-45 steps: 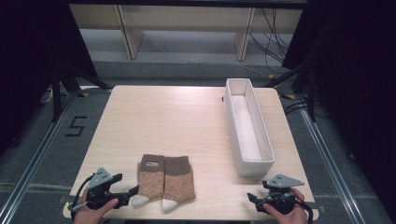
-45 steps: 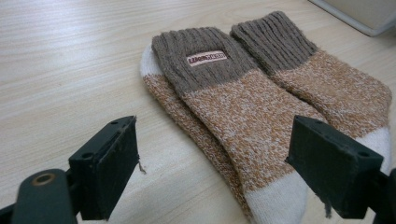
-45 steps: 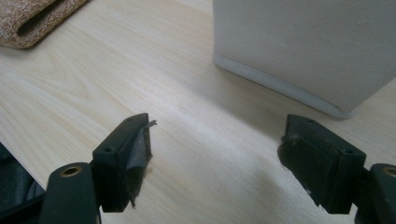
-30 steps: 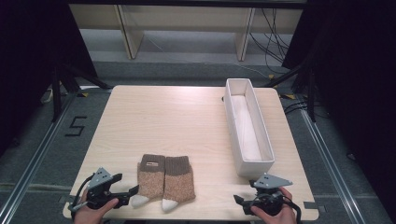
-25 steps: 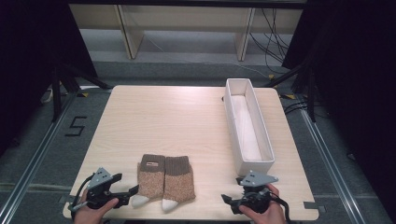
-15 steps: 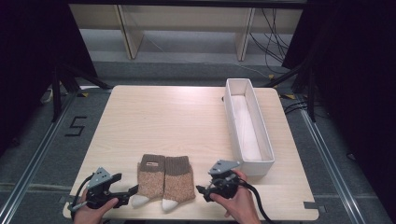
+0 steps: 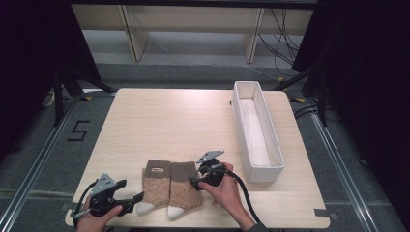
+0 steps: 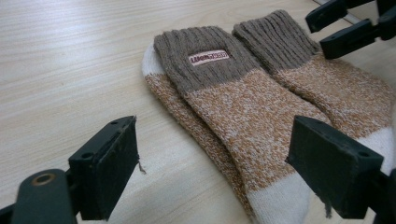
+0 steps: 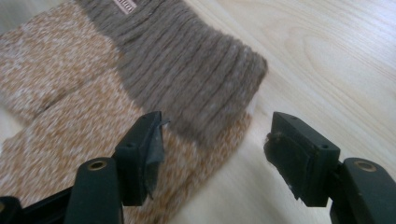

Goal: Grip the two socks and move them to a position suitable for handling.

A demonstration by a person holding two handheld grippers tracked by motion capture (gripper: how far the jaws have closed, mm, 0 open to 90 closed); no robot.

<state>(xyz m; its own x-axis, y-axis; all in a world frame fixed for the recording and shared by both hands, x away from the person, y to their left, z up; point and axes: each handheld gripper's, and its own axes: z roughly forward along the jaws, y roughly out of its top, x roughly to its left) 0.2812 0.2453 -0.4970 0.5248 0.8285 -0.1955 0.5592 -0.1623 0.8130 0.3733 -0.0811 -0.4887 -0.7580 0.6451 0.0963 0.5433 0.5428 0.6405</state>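
Note:
Two brown and orange socks with white toes lie side by side near the table's front edge, the left sock bearing a small label and the right sock next to it. My left gripper stands open low over the table, with the left sock's white toe between its jaws and not pressed. At the right sock's cuff edge, my right gripper is open. Its jaws have just been closing, with the cuff's corner between them and the pads apart from it. The left gripper view shows the right gripper at the top right.
A long white tray stands lengthwise along the right side of the wooden table. Bare wood stretches behind the socks. Dark stands and cables surround the table on the floor.
My right hand has moved left from the table's front right corner to the right sock's cuff. The left hand and both socks have stayed where they were.

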